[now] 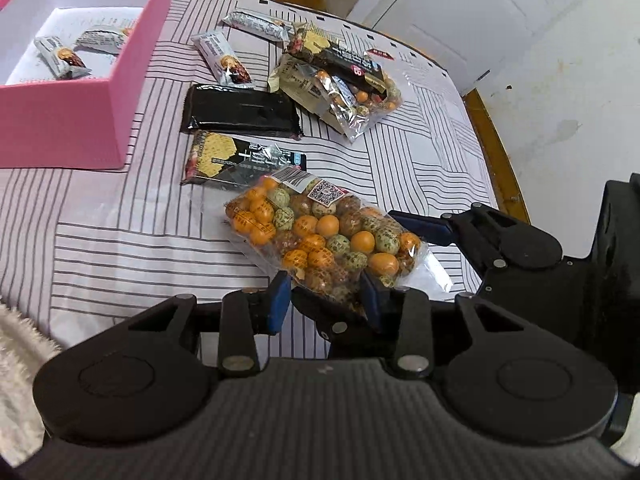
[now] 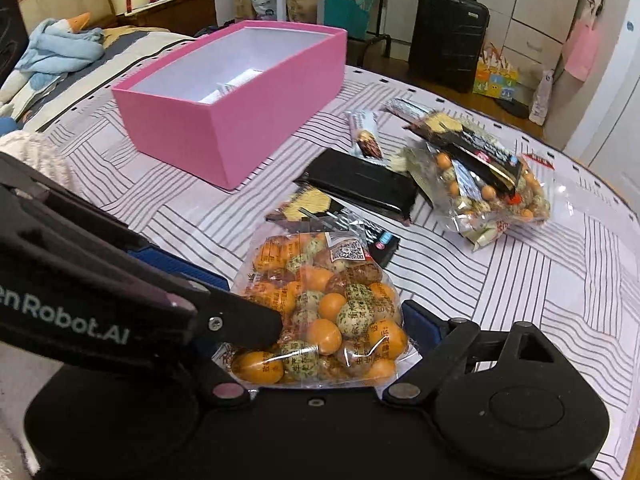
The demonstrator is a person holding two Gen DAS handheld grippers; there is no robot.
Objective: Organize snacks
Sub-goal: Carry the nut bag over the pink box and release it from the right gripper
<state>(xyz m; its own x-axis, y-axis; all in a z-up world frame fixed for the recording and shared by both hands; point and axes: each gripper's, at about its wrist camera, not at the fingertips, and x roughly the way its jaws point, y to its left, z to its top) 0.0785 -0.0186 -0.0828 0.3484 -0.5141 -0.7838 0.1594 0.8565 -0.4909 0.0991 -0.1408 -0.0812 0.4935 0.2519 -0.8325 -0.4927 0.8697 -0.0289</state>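
Note:
A clear bag of orange and green coated nuts (image 1: pixel 320 236) hangs above the striped bedsheet (image 1: pixel 120 240). My left gripper (image 1: pixel 326 300) is shut on the bag's near end. My right gripper (image 2: pixel 320 308) stands wide across the bag (image 2: pixel 324 312), and its right pad (image 2: pixel 420 320) sits at the bag's edge without squeezing it. Its other finger is hidden behind the left gripper. The pink box (image 1: pixel 80 120) at the left holds two white bars (image 1: pixel 64 58). A black pack (image 1: pixel 240 112), a cracker pack (image 1: pixel 240 158), two white bars (image 1: pixel 224 58) and a snack pile (image 1: pixel 340 80) lie beyond.
The bed's far edge (image 1: pixel 460 92) drops to a wooden floor (image 1: pixel 496 148) by a white door (image 1: pixel 460 8). A black suitcase (image 2: pixel 448 32) and bags stand across the room. Fluffy white fabric (image 1: pixel 20 352) lies at the near left, and a blue blanket (image 2: pixel 60 48) lies behind the box (image 2: pixel 224 128).

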